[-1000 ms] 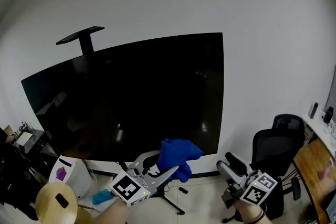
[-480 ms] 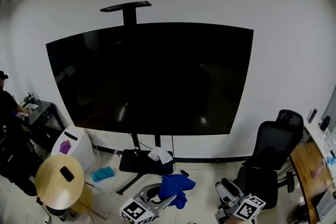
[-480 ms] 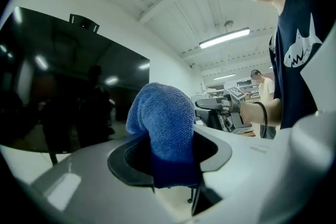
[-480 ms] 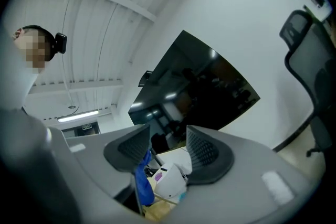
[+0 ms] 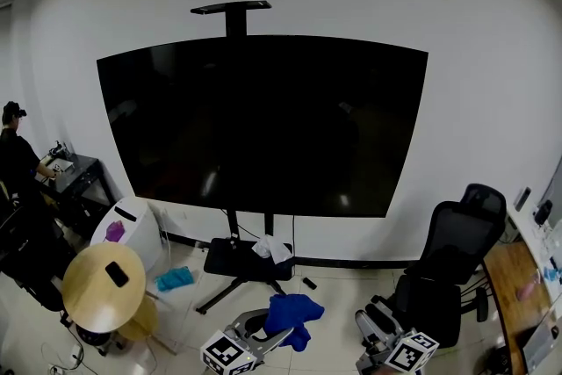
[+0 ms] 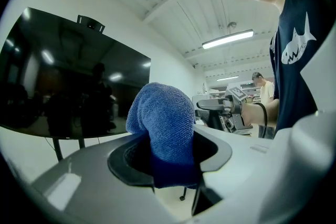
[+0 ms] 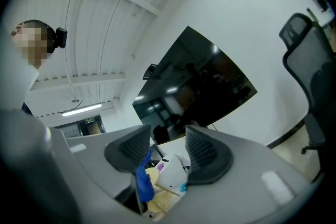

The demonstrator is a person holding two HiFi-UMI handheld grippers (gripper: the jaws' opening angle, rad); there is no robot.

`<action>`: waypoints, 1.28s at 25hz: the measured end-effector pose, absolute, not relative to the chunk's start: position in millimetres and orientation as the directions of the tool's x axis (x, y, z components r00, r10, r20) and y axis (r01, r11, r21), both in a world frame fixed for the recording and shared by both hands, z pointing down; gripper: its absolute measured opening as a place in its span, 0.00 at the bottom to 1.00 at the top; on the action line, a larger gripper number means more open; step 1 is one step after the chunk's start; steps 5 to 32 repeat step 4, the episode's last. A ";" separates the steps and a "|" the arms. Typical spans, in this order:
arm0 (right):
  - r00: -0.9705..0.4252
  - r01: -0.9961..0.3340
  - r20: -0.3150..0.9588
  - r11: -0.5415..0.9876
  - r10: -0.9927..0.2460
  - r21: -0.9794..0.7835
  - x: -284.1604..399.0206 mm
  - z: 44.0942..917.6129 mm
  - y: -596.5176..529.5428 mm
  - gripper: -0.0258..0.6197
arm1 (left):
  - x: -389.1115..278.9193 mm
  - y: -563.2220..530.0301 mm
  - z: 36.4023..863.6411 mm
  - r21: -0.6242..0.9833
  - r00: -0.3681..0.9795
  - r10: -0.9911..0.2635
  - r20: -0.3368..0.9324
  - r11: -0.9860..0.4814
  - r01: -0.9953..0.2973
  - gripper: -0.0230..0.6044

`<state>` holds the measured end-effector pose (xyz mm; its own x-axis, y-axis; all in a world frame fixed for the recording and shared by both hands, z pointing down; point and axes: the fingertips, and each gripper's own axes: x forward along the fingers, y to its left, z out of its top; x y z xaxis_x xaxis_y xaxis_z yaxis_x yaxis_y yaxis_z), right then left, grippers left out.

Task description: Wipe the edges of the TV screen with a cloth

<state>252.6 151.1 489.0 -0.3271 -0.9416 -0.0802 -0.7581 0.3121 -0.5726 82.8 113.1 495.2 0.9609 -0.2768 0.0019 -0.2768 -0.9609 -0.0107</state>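
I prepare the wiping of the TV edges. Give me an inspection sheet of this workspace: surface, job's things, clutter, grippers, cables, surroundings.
Surface: TV screen dark, upright on its stand; dirt cannot be judged.
Job's things: blue cloth bunched in the left gripper, away from the screen.
Clutter: teal rag on the floor; white cloth on the stand base; phone on the round table.
Grippers: left gripper shut on the blue cloth; right gripper jaws have just been closing, nothing between them.
Cables: thin leads hang below the screen.
Surroundings: office chair at right; a person far left.
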 end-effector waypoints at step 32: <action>-0.366 -0.750 -0.081 0.346 -0.927 -0.565 250.3 481.4 163.4 0.38 | 93.2 127.3 488.5 0.011 0.958 -0.287 -0.013 -0.958 -0.287 0.32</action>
